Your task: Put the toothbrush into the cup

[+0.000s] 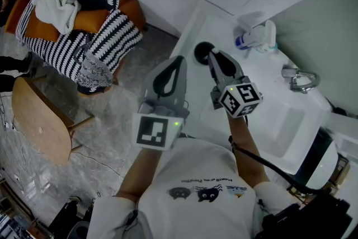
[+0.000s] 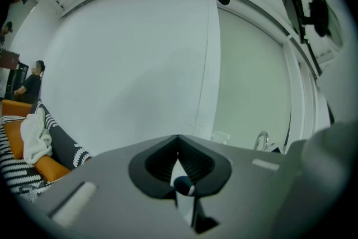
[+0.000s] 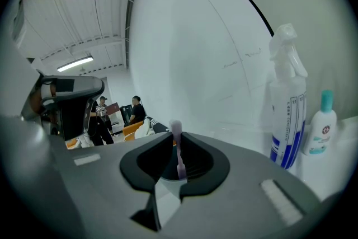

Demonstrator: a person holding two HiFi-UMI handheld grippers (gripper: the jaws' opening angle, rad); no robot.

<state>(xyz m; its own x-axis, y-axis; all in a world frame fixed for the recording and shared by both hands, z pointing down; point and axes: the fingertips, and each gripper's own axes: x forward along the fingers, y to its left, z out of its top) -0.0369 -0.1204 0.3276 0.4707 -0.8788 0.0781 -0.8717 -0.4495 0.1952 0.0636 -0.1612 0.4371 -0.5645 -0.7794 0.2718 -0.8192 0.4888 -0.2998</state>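
right hand-held gripper [image 3: 178, 147]: nearly closed on toothbrush [image 3: 175, 128] handle, just right of cup [image 1: 200, 53] | left hand-held gripper [image 2: 178, 140]: jaws together, empty | toothbrush: likely light, stiff, slick; hold mid-handle

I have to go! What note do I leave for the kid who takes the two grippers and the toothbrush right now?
Left gripper: jaws together at the tips, no grip on anything that I can see.
Right gripper: shut on the toothbrush, which stands upright between the pads, its top poking above them.
Cup: probably the dark round thing on the white counter, just past both gripper tips.
Done: toothbrush is gripped.
Left: bring it over the cup, lower it in, let go.
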